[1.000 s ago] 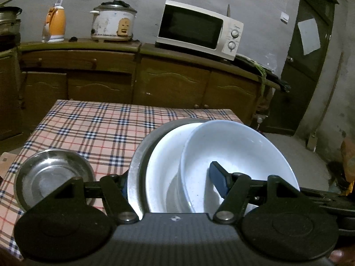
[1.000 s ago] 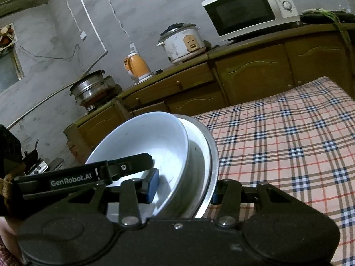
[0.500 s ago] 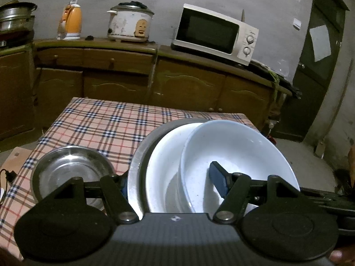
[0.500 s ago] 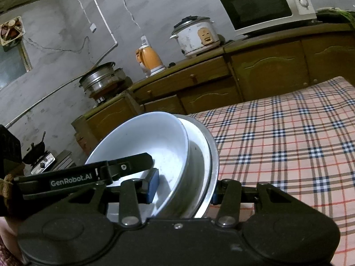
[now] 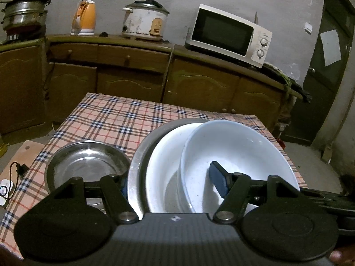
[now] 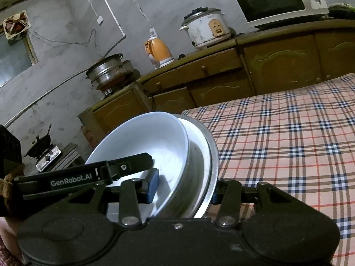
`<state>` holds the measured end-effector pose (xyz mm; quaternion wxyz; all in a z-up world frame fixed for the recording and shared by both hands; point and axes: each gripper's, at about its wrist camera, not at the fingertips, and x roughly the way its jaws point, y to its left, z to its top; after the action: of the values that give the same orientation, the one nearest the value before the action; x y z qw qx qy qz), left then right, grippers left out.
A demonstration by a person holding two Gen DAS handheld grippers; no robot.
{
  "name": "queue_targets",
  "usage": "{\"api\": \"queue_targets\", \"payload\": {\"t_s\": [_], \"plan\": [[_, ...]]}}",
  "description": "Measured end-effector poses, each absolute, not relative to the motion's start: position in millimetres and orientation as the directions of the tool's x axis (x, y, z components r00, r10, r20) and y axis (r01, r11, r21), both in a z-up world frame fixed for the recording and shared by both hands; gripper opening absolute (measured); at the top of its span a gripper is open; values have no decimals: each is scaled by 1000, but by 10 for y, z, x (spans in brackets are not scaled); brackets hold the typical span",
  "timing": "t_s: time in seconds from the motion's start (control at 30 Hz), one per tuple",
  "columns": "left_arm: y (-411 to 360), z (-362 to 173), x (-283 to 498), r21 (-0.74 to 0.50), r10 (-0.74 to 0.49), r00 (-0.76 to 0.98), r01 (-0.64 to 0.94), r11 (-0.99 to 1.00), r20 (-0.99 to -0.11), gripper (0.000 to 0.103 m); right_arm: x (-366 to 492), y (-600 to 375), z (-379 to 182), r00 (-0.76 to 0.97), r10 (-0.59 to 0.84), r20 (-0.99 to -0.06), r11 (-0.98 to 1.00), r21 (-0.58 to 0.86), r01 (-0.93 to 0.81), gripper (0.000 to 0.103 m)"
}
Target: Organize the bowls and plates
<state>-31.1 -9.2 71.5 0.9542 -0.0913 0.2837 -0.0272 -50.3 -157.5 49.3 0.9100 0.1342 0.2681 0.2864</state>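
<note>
A tilted stack of a steel plate [image 5: 135,173], a white plate [image 5: 163,166] and a white bowl [image 5: 235,148] hangs over the plaid table [image 5: 124,119]. My left gripper [image 5: 170,181] is shut on the stack, with one finger behind the steel plate and the blue pad inside the bowl. From the opposite side my right gripper [image 6: 183,190] clamps the same stack: white bowl [image 6: 150,141], white plate [image 6: 197,148], steel plate [image 6: 213,153]. The left gripper's finger [image 6: 88,175] also reaches into the bowl. A separate steel bowl [image 5: 86,166] rests on the cloth to the left.
Wooden cabinets [image 5: 133,71] line the far wall, carrying a microwave [image 5: 228,35], a rice cooker [image 5: 145,22], an orange kettle [image 5: 84,17] and steel pots [image 5: 24,15]. A dark door [image 5: 328,71] stands at the right. A wok on a stove [image 6: 42,146] sits low at the left.
Both grippers have carried the stack sideways to the left, so the room and the steel bowl slide right in view. The grip on the stack is unchanged.
</note>
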Motion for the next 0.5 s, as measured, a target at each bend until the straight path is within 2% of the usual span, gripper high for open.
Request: {"api": "queue_targets", "payload": {"t_s": [0.5], "plan": [[116, 646, -295, -197, -79, 830, -38, 980, -552, 68, -388, -1346, 407, 664, 611, -431, 789, 399, -467, 56]]}}
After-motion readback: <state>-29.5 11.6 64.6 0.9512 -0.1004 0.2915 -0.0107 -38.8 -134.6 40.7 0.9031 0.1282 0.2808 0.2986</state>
